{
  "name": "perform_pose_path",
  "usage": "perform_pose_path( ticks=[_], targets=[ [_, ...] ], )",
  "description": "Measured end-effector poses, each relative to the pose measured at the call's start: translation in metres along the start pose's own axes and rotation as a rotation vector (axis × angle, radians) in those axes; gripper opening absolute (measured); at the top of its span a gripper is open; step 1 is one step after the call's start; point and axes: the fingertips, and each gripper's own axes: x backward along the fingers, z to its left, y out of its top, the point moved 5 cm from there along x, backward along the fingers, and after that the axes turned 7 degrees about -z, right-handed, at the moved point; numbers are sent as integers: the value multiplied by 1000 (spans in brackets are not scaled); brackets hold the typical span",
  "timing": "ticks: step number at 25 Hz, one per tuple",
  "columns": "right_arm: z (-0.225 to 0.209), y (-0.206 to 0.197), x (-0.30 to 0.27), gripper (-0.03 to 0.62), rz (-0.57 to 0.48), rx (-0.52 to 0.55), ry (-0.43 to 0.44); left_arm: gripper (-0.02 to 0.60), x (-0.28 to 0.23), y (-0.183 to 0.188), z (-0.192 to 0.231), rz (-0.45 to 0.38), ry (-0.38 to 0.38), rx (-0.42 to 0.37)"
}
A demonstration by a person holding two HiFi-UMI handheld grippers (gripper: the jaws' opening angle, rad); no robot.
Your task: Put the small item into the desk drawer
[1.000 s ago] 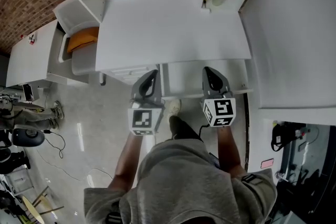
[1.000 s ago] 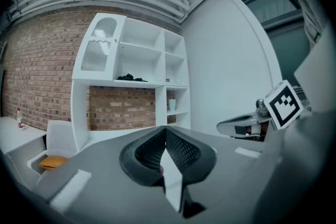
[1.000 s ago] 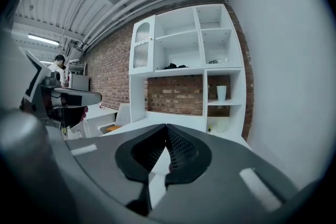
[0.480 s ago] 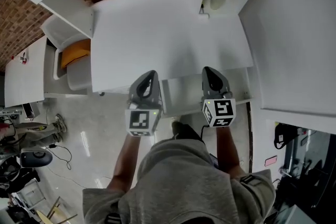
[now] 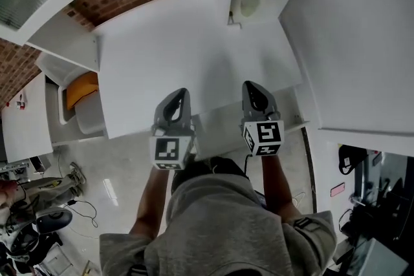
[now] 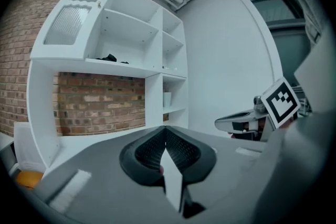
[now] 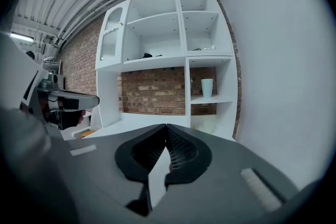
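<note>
- Left gripper point(image 5: 181, 95) and right gripper point(image 5: 251, 87): carried forward to the desk point(image 5: 194, 42) edge, jaws of both pressed together, empty.
- Drawer point(image 5: 220, 129): open below, less showing than a second ago.
- Small item: probably the pale object point(image 5: 249, 4) in the shelf cubby, well apart; pickup not begun.

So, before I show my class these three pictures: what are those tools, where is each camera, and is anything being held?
No robot: a person holds a left gripper and a right gripper, one per hand; the patterned cubes belong to them. One camera sits on the person's head, looking down; the other two ride on the grippers, looking along their jaws. Both pairs of jaws are shut, with nothing between them. The white desk looks bare; a cup stands on the shelf behind it.
</note>
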Motion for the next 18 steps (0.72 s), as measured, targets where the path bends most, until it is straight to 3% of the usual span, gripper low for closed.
perform_pose_path(
  ticks=[10,18],
  targets=[
    [-25,0,-33,4,14,-9,-88,12,-60,-4,10,24,-121,-20],
    [-39,-19,-78,5,48,-15,-158,12,-119,-23,30,59,-192,20]
  ],
)
